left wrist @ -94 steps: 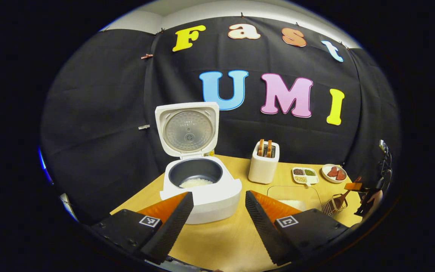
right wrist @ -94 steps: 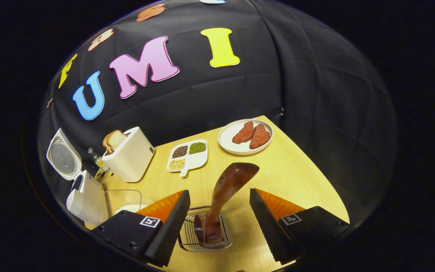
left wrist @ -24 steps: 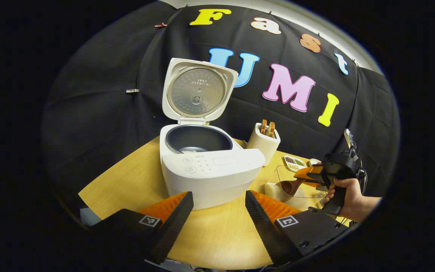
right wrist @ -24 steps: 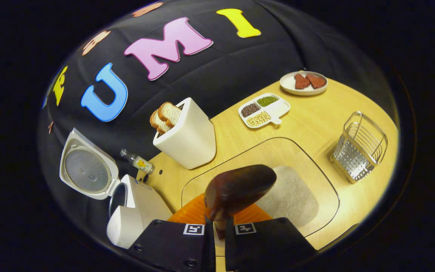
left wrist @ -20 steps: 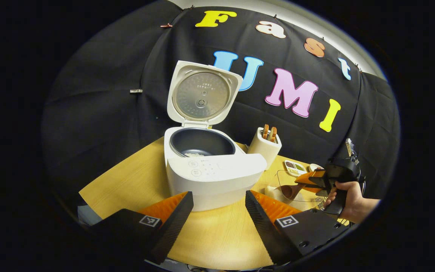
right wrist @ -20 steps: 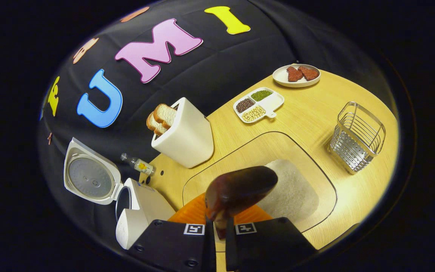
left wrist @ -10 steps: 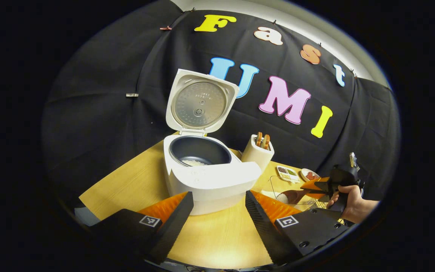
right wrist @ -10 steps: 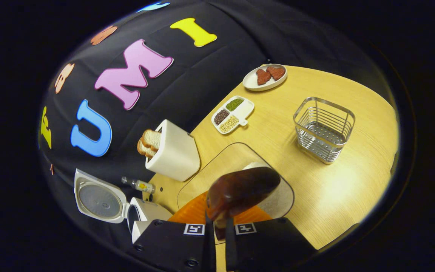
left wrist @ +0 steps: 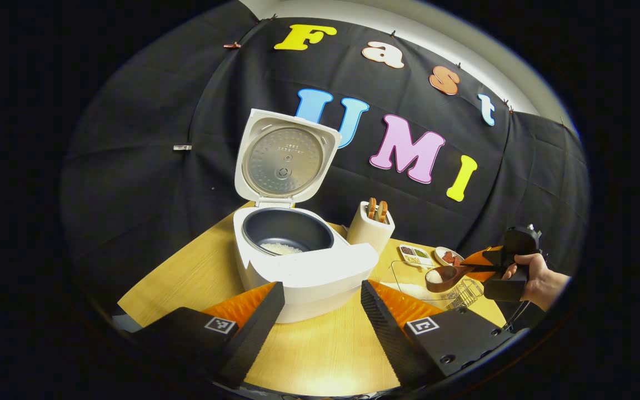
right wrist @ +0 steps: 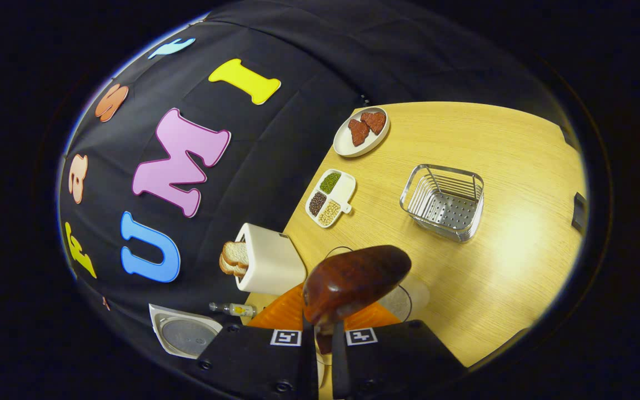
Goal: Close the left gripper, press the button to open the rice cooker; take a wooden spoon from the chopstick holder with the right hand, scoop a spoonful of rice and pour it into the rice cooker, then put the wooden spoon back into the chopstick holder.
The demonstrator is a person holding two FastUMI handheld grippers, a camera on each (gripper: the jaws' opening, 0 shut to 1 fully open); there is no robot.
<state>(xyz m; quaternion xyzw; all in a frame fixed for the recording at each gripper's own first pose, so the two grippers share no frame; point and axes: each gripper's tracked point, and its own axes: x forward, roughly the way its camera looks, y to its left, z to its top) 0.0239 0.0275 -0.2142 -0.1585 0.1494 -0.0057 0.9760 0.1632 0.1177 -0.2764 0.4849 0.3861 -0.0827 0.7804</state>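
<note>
Standing open at the left of the worktop (left wrist: pixel 320 355), the rice cooker (left wrist: pixel 298 261) has its lid raised upright against the booth wall, so the button step looks done; a little rice lies in its dark pot. The left gripper (left wrist: pixel 323 311) hangs before the cooker with its fingers spread wide and nothing between them.

Behind the cooker's right side sits a white toaster (left wrist: pixel 371 232) with bread, then a divided dish of beans (right wrist: pixel 329 197) and a plate (right wrist: pixel 348 149) toward the far edge. A clear tray of rice (left wrist: pixel 409 288) lies nearer the front, with the wire chopstick holder (right wrist: pixel 445 201) toward the right edge, standing without a spoon.

At the far right, a hand (left wrist: pixel 539 278) carries the right gripper (left wrist: pixel 489 268), its fingers pinched on the handle of the wooden spoon (left wrist: pixel 446 276). The spoon is raised above the tray, roughly level, its long axis running across the worktop with the bowl pointing toward the cooker and a white heap in it. Scooping appears finished; carrying over, pouring and returning the spoon remain.
</note>
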